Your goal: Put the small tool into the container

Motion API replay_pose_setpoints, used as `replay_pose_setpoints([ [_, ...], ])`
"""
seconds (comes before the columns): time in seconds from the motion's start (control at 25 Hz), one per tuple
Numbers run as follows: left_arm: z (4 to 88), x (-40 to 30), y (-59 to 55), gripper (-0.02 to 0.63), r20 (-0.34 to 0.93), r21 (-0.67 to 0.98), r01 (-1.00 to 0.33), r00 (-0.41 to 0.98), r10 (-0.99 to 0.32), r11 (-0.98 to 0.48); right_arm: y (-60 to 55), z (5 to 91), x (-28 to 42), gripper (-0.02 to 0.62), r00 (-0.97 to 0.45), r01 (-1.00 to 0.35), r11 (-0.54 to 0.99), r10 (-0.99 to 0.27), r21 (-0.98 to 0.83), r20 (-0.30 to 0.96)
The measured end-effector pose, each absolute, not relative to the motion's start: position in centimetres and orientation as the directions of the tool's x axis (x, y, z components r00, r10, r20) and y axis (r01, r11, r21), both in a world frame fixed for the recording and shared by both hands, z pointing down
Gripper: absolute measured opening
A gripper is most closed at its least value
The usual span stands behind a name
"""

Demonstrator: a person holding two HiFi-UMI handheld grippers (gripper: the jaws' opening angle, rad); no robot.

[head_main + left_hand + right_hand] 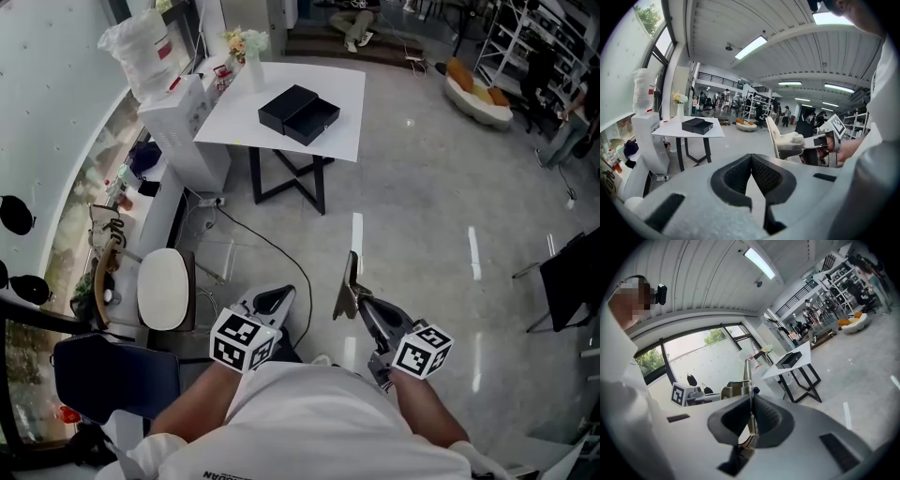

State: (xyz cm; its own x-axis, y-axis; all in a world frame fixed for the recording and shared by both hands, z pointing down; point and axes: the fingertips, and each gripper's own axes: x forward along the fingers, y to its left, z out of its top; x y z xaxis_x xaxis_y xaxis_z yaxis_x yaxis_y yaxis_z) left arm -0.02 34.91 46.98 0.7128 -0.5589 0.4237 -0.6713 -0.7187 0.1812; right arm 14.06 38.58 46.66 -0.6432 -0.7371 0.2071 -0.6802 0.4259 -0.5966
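Small tool (349,283), a thin flat blade, probably stiff and light, stands clamped near its base in the right gripper (363,307), while the left gripper (275,300) is closed, empty.

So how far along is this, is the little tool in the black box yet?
Not yet. Done: the right gripper is shut on the small tool. In hand: the tool is held up, across the floor from the white table. Still to do: get to the black container on that table and put the tool in.
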Motion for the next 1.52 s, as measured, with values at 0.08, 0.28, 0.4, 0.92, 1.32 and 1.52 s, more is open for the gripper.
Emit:
replay_pose_setpoints([
  [0.08,47.4,-0.3,34.0,0.009,0.428,0.189,-0.673,0.712,-0.557,-0.715,37.8,47.0,13.9,0.014,-0.642,-0.680,0.420,-0.737,-0.601,0.210],
  [0.28,48.4,-0.5,30.8,0.009,0.430,0.215,-0.663,0.724,-0.540,-0.717,35.6,48.0,13.2,0.014,-0.639,-0.682,0.399,-0.733,-0.613,0.233],
  [0.4,48.3,-0.3,28.0,0.009,0.416,0.222,-0.650,0.738,-0.532,-0.727,33.3,48.4,13.1,0.014,-0.631,-0.692,0.385,-0.734,-0.611,0.252],
  [0.92,45.4,-4.4,13.4,0.009,0.368,0.210,-0.633,0.757,-0.540,-0.745,18.2,45.4,8.8,0.014,-0.615,-0.715,0.409,-0.754,-0.567,0.230],
  [1.32,46.2,-10.5,4.9,0.009,0.383,0.207,-0.637,0.751,-0.537,-0.743,10.0,46.3,3.8,0.014,-0.598,-0.732,0.386,-0.760,-0.561,0.256],
  [1.52,46.7,-12.0,1.9,0.009,0.391,0.206,-0.618,0.763,-0.515,-0.759,6.4,46.2,2.5,0.014,-0.574,-0.746,0.368,-0.778,-0.555,0.256],
])
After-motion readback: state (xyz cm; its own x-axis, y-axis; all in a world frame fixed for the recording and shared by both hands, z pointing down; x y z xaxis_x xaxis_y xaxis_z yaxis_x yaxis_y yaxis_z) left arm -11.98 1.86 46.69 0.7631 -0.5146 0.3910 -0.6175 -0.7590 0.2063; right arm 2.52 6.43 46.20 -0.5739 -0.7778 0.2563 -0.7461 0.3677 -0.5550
